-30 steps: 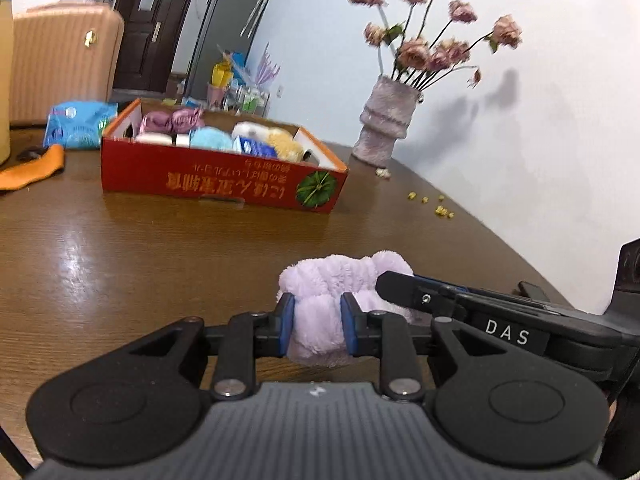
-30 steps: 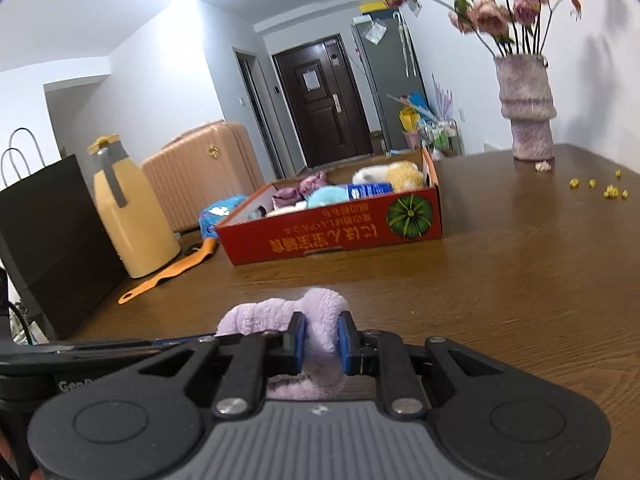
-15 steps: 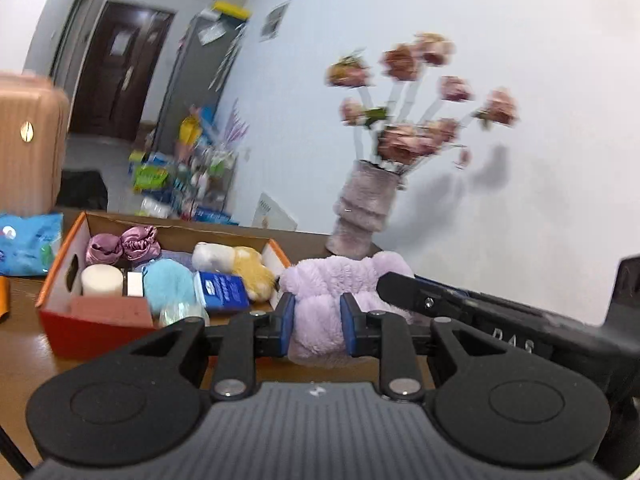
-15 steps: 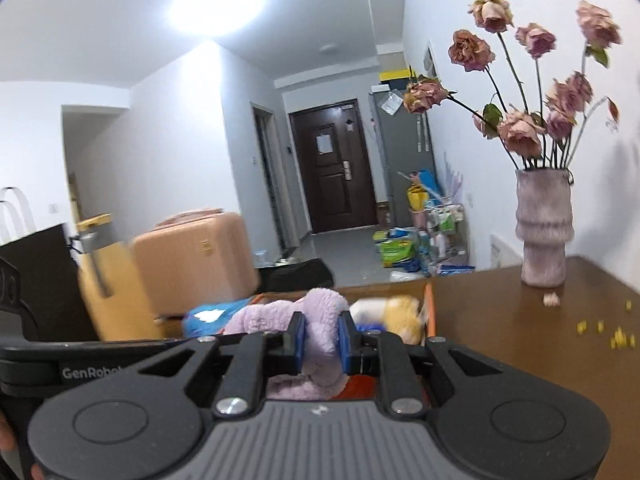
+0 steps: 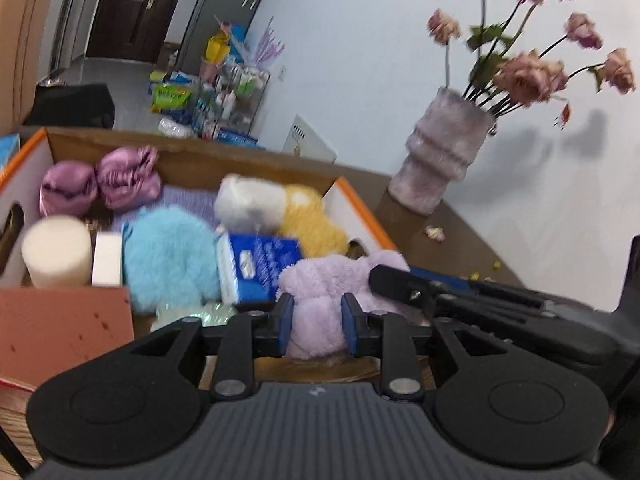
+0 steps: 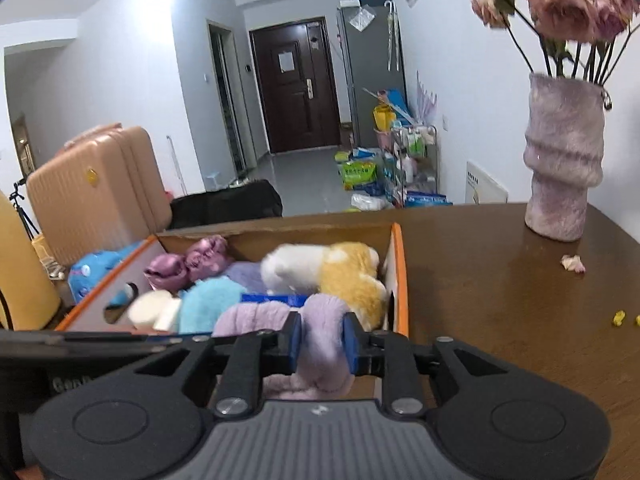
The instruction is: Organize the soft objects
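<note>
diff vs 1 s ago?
Both tongs, left and right, lifted the lilac plush off the table and carried it forward to the near right corner of the red box. Unchanged: both stay clamped on it; box contents and vase unmoved.

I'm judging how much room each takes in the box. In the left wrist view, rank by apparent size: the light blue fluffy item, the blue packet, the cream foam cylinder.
1. light blue fluffy item
2. blue packet and cream foam cylinder: look about alike, so left unranked; blur adds doubt.
</note>
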Demonstrator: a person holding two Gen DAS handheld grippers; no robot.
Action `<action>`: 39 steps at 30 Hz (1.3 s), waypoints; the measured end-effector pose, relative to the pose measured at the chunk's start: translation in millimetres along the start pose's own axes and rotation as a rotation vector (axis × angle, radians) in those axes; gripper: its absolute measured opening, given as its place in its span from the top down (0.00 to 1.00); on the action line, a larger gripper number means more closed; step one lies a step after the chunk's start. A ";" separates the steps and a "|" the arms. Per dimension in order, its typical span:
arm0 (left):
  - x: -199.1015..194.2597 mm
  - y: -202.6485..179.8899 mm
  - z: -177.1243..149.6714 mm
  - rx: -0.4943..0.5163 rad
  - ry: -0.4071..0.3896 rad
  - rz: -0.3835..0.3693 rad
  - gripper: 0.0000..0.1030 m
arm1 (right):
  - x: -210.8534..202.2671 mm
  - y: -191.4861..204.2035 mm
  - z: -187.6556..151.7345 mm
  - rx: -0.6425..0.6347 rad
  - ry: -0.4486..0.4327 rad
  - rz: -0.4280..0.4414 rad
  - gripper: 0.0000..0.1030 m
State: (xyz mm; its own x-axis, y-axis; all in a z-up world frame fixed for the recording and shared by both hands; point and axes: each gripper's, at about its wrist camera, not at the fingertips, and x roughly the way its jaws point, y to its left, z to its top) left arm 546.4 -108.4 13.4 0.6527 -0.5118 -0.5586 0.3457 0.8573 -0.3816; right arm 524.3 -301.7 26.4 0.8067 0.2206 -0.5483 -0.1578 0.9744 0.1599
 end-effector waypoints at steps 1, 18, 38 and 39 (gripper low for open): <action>3.6 3.0 -2.6 -0.004 0.009 0.009 0.72 | 2.9 -0.5 -1.5 -0.004 0.006 -0.001 0.71; -93.5 -5.5 3.2 0.133 -0.188 0.185 0.49 | -71.5 16.5 20.9 -0.054 -0.134 -0.021 0.43; -182.8 1.4 -64.4 0.227 -0.491 0.449 0.00 | -135.5 46.4 -56.5 -0.064 -0.399 -0.151 0.02; -185.9 0.7 -65.9 0.227 -0.493 0.450 0.00 | -139.1 47.6 -57.2 -0.064 -0.403 -0.149 0.02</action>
State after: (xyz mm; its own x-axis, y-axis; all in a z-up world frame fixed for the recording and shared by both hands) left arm 380.8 -16.4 68.5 0.9761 -0.0662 -0.2069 0.0680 0.9977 0.0015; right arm 372.0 -283.5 63.3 0.9791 0.0554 -0.1956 -0.0475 0.9979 0.0449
